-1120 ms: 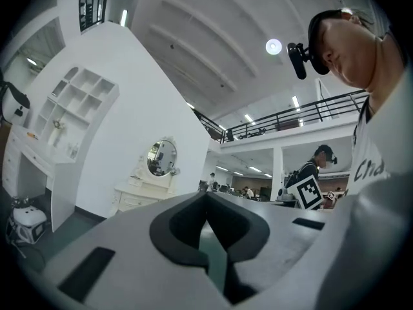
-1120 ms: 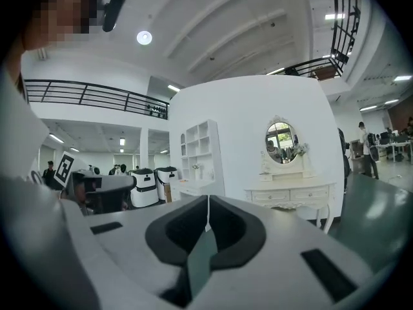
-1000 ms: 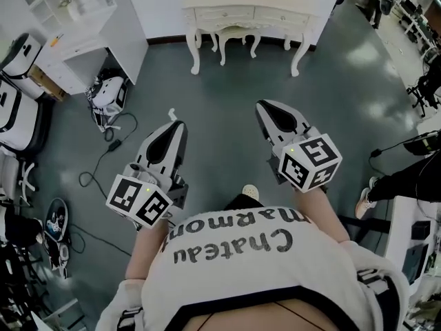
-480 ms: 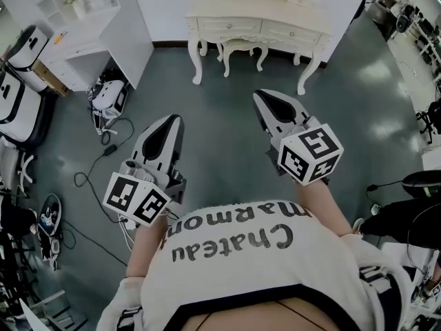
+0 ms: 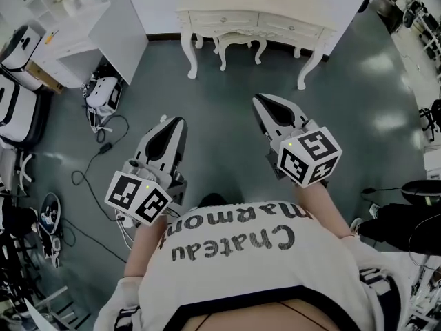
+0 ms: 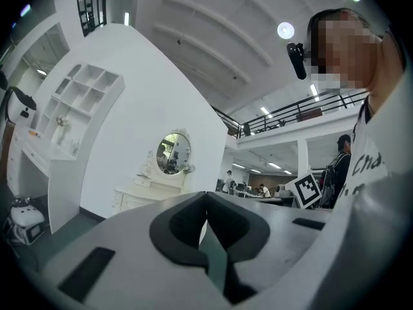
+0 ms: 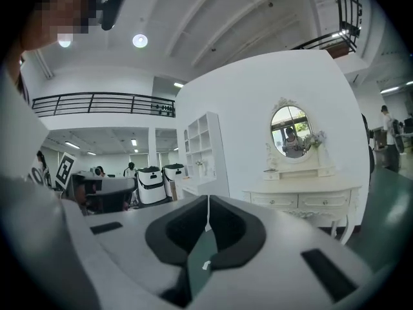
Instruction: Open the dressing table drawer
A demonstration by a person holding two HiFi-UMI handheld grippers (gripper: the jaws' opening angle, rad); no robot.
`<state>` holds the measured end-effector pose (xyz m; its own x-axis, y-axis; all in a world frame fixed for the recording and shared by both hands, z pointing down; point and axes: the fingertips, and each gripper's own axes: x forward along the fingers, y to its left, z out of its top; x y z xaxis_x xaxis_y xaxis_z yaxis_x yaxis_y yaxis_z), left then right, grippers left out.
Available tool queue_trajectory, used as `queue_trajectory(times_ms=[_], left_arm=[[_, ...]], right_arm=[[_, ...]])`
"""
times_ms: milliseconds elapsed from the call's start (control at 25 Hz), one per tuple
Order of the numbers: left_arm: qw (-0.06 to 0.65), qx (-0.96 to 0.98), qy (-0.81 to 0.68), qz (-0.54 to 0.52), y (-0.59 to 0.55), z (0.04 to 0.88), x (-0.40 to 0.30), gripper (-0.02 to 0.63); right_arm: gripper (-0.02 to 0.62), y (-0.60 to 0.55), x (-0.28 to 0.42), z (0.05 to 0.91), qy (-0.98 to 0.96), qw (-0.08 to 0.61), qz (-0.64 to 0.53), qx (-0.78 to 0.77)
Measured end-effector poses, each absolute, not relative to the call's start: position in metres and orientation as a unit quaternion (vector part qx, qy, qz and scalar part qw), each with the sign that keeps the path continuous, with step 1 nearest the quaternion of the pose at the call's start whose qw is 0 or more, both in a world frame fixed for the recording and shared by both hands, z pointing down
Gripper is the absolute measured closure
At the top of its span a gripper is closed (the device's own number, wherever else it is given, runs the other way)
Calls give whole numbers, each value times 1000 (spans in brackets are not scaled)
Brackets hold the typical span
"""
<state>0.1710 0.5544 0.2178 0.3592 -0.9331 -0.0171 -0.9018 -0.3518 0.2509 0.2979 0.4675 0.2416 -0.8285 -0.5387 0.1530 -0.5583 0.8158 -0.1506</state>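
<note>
A cream dressing table (image 5: 255, 11) with closed drawers (image 5: 217, 19) stands against the far wall, a stool (image 5: 238, 43) tucked under it. In the right gripper view the dressing table (image 7: 303, 196) shows ahead right, under its oval mirror (image 7: 289, 131); the left gripper view has the table (image 6: 145, 196) small and far. My left gripper (image 5: 175, 121) is held level over the floor, jaws together, holding nothing. My right gripper (image 5: 260, 101) is likewise shut and holds nothing. Both are well short of the table.
A white shelf cabinet (image 5: 83, 19) stands at the back left, with a small robot device (image 5: 102, 92) and cables (image 5: 89, 164) on the floor beside it. White cases (image 5: 17, 109) line the left edge. Office chairs (image 5: 427, 109) and a dark stand (image 5: 420, 188) sit at the right.
The dressing table has shifted in the head view as the person walks toward it. Both grippers have come forward with the person, jaws unchanged.
</note>
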Motion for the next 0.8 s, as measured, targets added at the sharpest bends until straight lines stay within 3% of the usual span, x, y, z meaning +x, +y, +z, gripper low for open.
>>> queue_trajectory(times_ms=[480, 800], left_arm=[[124, 842, -517, -91, 453, 248, 128, 583], [130, 850, -504, -78, 354, 238, 52, 583]], right_arm=[[569, 382, 263, 288, -929, 71, 143, 333], [569, 288, 192, 276, -921, 68, 140, 356]])
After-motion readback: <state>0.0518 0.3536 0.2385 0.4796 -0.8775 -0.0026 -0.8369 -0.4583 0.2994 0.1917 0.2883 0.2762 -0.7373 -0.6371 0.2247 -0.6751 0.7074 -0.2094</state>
